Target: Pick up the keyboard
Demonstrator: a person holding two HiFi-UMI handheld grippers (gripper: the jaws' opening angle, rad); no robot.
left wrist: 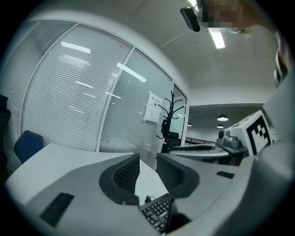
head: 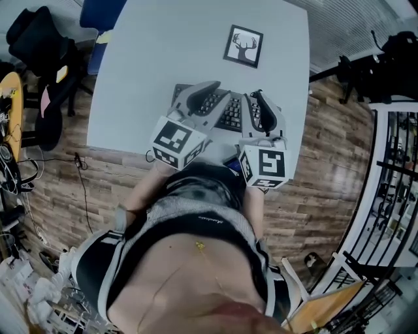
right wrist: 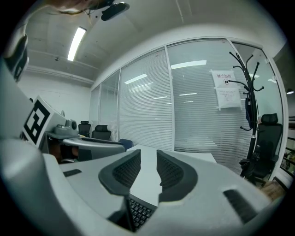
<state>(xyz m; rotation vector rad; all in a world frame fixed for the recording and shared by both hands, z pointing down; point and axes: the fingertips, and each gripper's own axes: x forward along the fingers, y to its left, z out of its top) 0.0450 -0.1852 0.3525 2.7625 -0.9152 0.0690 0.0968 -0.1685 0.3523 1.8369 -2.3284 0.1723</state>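
A black keyboard (head: 230, 114) lies on the white table (head: 163, 45), close to the edge nearest me. Both grippers reach out over it, roughly level. My left gripper (head: 215, 94) covers the keyboard's left part and my right gripper (head: 258, 101) its right part. In the left gripper view the jaws (left wrist: 147, 166) stand apart. Bare table shows through the gap, and the keyboard's keys (left wrist: 156, 213) sit low beneath it. The right gripper view is alike: a gap at the jaws (right wrist: 148, 161), with keys (right wrist: 139, 212) below. No pad visibly presses on the keyboard.
A framed deer picture (head: 243, 45) lies further back on the table. A black chair (head: 39, 39) and a blue chair (head: 98, 16) stand at the left. Glass walls with blinds and a coat rack (right wrist: 246, 92) lie beyond. The floor is wood.
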